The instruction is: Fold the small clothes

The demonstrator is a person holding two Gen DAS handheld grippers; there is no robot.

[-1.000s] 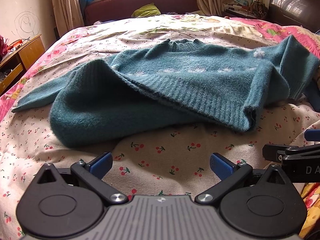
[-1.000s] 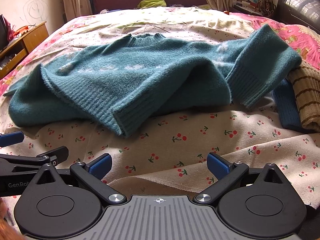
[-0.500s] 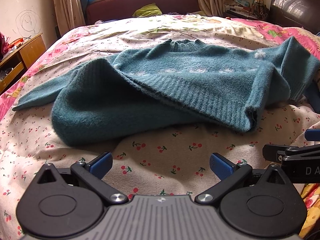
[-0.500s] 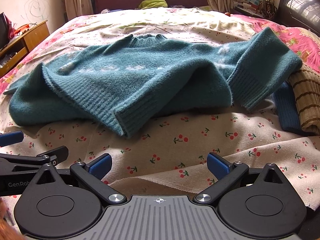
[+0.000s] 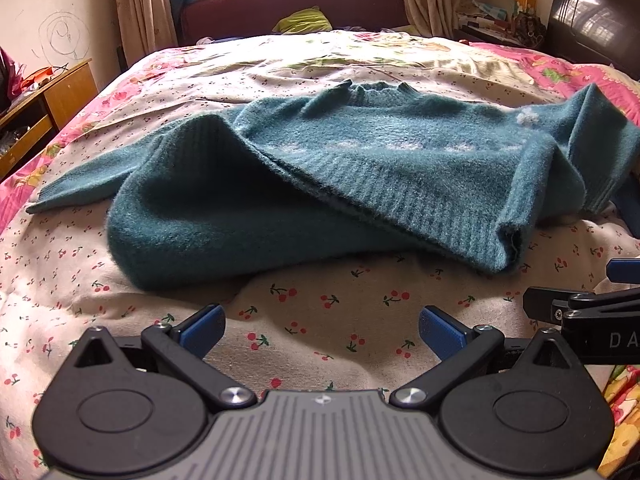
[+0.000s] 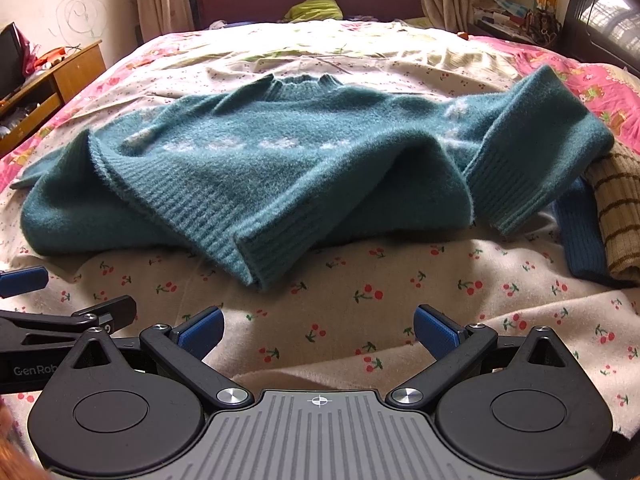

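A fuzzy teal sweater lies in the middle of a bed, on a cream sheet with little red cherries. Its neck hole points away toward the far end of the bed, and its ribbed bottom edge is flipped up and folded back over the body, so a corner of it sticks out toward the cameras. One sleeve lies flat out to the left side. The other sleeve is bent over on the right, with its ribbed cuff hanging down. Small pale shapes run across the chest of the sweater. The left gripper sits low over the sheet, just in front of the sweater, with its blue fingers spread wide apart and nothing between them. The right gripper is just beside it, also close to the sheet, opened wide and holding nothing. Neither one touches the sweater. On the right edge of the bed, next to the bent sleeve, lie a dark blue knit piece and a tan striped cloth. A wooden cabinet stands to the left of the bed, and a dark red headboard is at the far end.
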